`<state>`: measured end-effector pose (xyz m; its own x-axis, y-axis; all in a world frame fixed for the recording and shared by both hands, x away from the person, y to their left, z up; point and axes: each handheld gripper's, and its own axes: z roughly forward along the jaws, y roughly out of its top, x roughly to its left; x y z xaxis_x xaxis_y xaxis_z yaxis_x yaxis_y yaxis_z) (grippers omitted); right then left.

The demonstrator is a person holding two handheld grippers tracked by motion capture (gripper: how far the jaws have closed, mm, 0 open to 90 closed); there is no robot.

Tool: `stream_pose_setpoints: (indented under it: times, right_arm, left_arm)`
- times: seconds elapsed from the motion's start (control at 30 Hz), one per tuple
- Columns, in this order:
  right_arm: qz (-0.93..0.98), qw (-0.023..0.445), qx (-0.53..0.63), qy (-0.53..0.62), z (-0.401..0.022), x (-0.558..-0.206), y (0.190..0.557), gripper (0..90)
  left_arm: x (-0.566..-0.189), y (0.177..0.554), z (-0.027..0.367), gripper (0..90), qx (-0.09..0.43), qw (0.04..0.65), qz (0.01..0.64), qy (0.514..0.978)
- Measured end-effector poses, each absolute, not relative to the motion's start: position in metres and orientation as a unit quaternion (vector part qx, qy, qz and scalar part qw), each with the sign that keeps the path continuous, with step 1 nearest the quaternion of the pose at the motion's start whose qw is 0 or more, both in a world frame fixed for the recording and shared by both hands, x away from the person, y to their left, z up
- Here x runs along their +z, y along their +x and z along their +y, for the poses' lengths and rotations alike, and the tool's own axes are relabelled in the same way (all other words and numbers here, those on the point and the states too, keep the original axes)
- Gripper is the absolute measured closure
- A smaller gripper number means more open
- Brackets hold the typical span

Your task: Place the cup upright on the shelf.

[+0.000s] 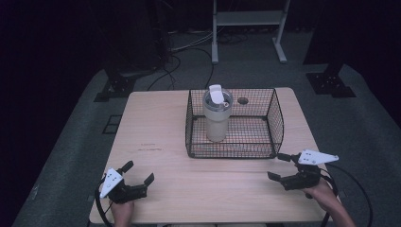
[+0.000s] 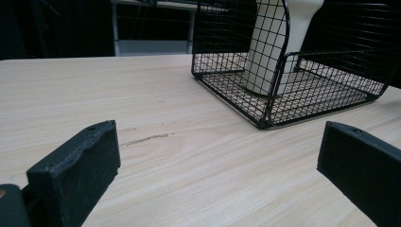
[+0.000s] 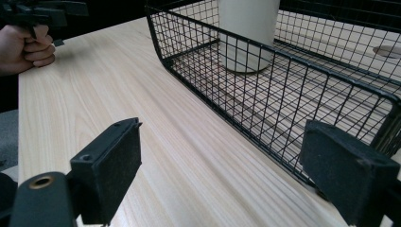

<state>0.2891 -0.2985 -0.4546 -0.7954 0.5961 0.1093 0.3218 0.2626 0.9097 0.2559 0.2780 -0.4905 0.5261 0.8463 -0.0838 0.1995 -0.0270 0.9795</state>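
You've got a black grid basket [image 1: 279, 124], cream cup [image 1: 217, 124] w/ white lid [image 1: 217, 94], pale wood-grain table [image 1: 156, 127].

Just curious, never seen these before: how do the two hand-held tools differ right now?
The left tool rests near the table's front left corner, far from the wire basket; the right tool sits close to its front right corner. Both are open, holding nothing.
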Motion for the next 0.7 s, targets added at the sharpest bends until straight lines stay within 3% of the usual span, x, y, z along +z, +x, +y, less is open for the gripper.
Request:
stream_pose_setpoints:
  times: [0.7]
  right_arm:
    - [0.769, 0.130, 0.543, 0.310, -0.300, -0.479, 0.268, 12.9]
  left_arm:
    - [-0.490, 0.256, 0.277, 0.0, 0.282, 0.571, 0.397, 0.661]
